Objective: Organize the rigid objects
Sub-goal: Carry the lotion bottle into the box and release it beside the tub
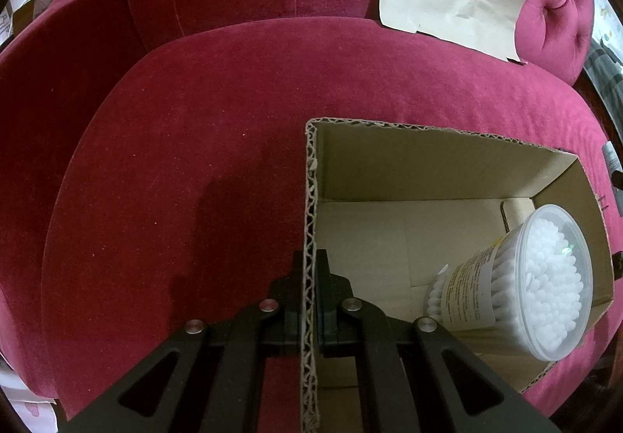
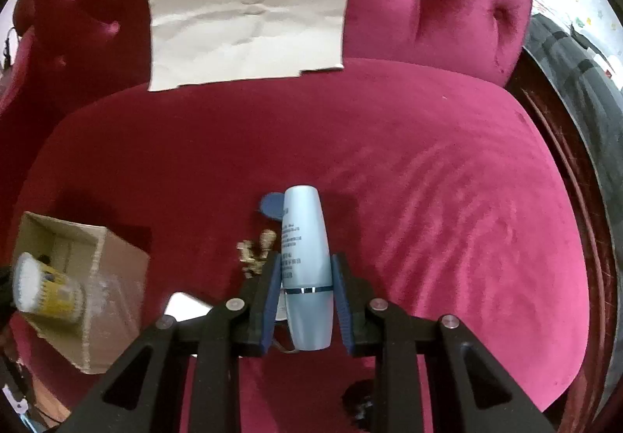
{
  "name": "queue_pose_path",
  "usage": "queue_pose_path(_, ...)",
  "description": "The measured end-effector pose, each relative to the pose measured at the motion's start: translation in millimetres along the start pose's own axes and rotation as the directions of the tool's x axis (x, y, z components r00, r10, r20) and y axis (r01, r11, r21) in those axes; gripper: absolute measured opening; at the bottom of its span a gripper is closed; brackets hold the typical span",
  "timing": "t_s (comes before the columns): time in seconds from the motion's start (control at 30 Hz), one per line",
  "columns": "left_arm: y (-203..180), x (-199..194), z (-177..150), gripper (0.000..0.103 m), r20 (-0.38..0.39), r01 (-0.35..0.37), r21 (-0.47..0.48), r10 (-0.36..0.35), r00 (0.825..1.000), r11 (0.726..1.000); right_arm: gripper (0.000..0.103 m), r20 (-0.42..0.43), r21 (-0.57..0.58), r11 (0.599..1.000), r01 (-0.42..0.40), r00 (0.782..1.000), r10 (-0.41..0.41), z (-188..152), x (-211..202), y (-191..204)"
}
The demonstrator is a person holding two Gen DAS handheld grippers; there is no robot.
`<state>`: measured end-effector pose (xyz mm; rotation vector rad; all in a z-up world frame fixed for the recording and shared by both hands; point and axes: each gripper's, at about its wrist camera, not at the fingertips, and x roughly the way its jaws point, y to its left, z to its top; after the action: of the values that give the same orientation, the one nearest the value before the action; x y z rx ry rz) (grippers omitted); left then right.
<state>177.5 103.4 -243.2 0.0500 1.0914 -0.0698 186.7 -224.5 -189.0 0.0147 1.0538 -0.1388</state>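
Observation:
An open cardboard box (image 1: 428, 160) sits on a crimson velvet seat (image 1: 194, 160). My left gripper (image 1: 310, 277) is shut on the box's left wall, one finger on each side. A clear tub of cotton swabs (image 1: 537, 285) leans inside the box at the right. In the right wrist view my right gripper (image 2: 305, 273) is shut on a pale blue bottle (image 2: 305, 250), held above the seat. The box (image 2: 113, 277) and swab tub (image 2: 43, 289) show at the left there.
A small gold figurine (image 2: 257, 250), a blue round piece (image 2: 272, 205) and a white flat object (image 2: 185, 306) lie on the seat (image 2: 428, 199) under the bottle. A creased brown paper sheet (image 2: 249, 12) leans on the tufted backrest. The wooden seat frame (image 2: 564, 180) runs along the right.

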Motion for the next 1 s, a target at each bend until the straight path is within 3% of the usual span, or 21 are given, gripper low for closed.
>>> queue_pose_path(0.43, 0, 0, -1, 0.004, 0.003, 0.0, 0.0, 0.0, 1.0, 1.0, 0.028, 0.051, -0.06, 0.995, -0.082, 0.995, 0.085, 7, -31, 46)
queue_pose_path(1.0, -1, 0, -1, 0.004, 0.003, -0.001, 0.001, 0.001, 1.0, 1.0, 0.028, 0.042, -0.17, 0.969, -0.178, 0.981, 0.187, -1, -42, 117)
